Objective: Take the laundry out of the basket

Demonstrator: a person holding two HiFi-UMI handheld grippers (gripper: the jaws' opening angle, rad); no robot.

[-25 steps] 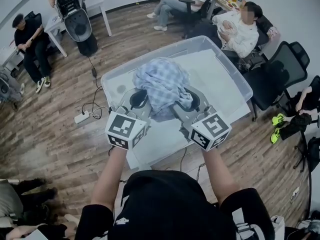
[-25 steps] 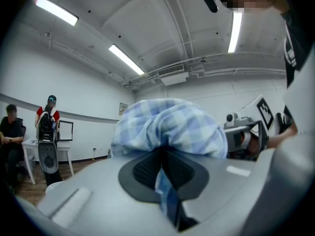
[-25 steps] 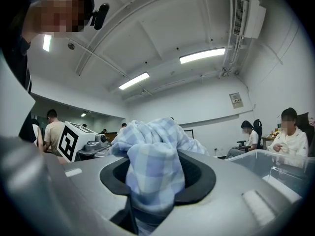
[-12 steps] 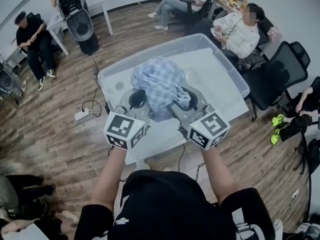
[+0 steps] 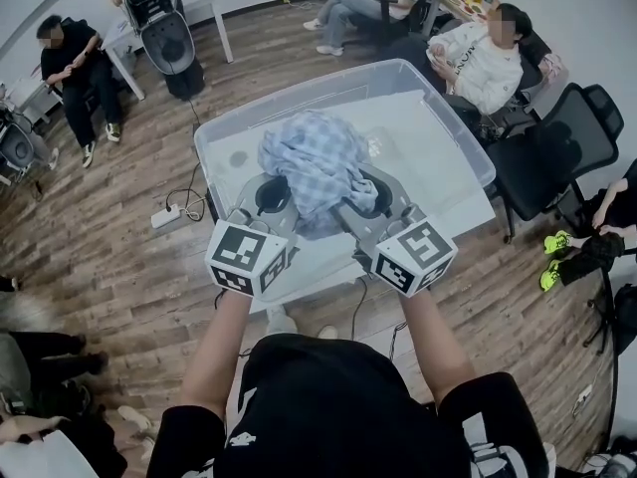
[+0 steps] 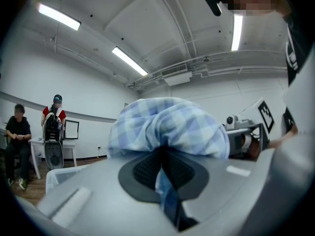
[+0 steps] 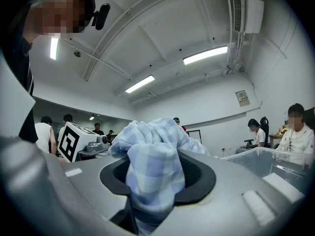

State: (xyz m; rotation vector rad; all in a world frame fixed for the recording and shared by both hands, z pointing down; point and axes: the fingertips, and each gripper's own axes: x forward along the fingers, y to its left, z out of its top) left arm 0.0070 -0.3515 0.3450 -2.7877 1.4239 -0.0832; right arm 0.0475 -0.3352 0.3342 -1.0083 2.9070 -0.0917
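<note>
The right gripper [image 7: 153, 186] has its two jaws closed on a checked cloth [image 7: 150, 154] in light blue and white. The cloth is pinched between the dark pads [image 7: 198, 182] and rises above the jaws in a loose bunch. Close to the left of the gripper is the left gripper [image 7: 97, 145], with its black and white marker cube. To the right of the gripper is the rim of a clear plastic bin [image 7: 268, 157]. Beyond the bin, far from the gripper, two persons sit, one in a white top [image 7: 299, 134]. Long ceiling lamps [image 7: 204, 55] shine above.
</note>
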